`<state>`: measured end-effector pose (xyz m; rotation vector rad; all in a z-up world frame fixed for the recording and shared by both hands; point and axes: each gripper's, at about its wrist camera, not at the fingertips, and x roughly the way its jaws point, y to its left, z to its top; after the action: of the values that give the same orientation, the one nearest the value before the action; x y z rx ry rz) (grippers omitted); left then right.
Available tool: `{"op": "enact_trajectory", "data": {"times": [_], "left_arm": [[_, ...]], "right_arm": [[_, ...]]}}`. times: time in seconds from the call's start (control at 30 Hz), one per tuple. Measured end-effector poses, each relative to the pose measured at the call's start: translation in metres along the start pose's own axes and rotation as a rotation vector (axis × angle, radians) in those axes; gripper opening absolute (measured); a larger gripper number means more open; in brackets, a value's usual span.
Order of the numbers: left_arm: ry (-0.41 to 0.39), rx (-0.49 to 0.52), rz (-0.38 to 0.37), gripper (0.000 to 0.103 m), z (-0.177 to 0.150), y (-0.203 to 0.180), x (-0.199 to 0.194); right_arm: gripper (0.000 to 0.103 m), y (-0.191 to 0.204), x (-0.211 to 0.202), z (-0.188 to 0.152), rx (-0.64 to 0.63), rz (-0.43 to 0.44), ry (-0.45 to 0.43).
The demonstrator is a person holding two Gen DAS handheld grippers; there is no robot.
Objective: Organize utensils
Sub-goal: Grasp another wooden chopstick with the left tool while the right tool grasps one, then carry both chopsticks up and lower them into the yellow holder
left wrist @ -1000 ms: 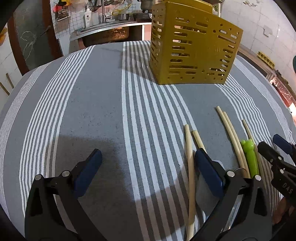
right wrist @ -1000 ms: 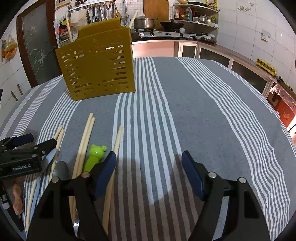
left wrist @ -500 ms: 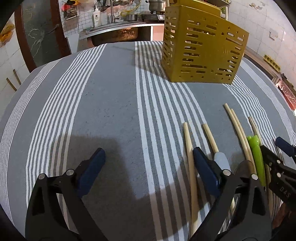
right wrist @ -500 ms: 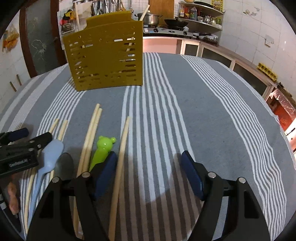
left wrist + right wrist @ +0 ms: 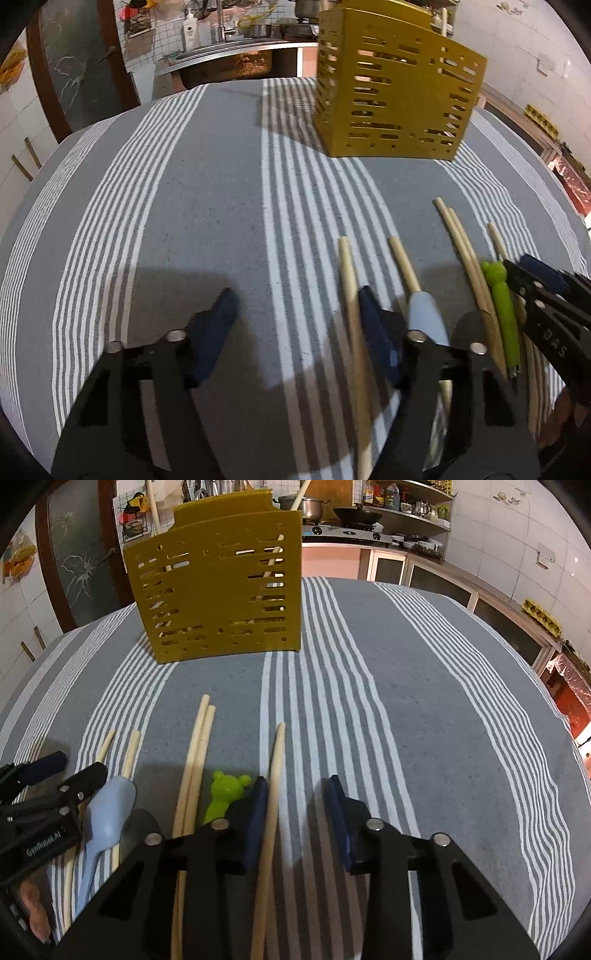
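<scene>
Step in hand, by judgement: picking single chopstick (image 5: 271,794), lying flat on striped cloth (image 5: 424,701) inside right gripper (image 5: 295,797), jaws spread, nothing pinched. Centre before closing. Left gripper (image 5: 295,306) jaws spread, empty. Crowding: green bear-head utensil (image 5: 225,794), chopstick pair (image 5: 195,760), blue spoon (image 5: 107,812). Yellow slotted holder (image 5: 221,594) upright, well apart.

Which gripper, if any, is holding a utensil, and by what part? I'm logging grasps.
Neither. The left gripper and right gripper are both open, with nothing clamped. The chopsticks and blue spoon lie on the tablecloth.
</scene>
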<state>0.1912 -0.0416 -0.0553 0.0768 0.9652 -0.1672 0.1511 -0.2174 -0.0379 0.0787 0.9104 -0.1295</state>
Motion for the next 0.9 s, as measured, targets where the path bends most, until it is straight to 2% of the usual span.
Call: {"op": "enact_trajectory", "data": {"times": [0.17,0.4,0.7,0.9], "left_arm": [[0.004,0.017,-0.008,0.039,0.000,-0.004,0.000],[-0.002,0.002,-0.005,0.007,0.006,-0.003,0.004],[-0.027,-0.034,-0.022,0.006,0.005,0.000,0.003],[-0.044,-0.055,-0.045,0.006,0.004,0.007,-0.002]], "right_arm": [[0.021,0.002,0.001,0.003,0.002,0.014,0.005],[0.009,0.001,0.006,0.006,0.021,0.033,-0.008],[0.007,-0.006,0.000,0.002,0.061,0.047,-0.066],[0.006,-0.018,-0.019,0.002,0.098,0.063,-0.147]]}}
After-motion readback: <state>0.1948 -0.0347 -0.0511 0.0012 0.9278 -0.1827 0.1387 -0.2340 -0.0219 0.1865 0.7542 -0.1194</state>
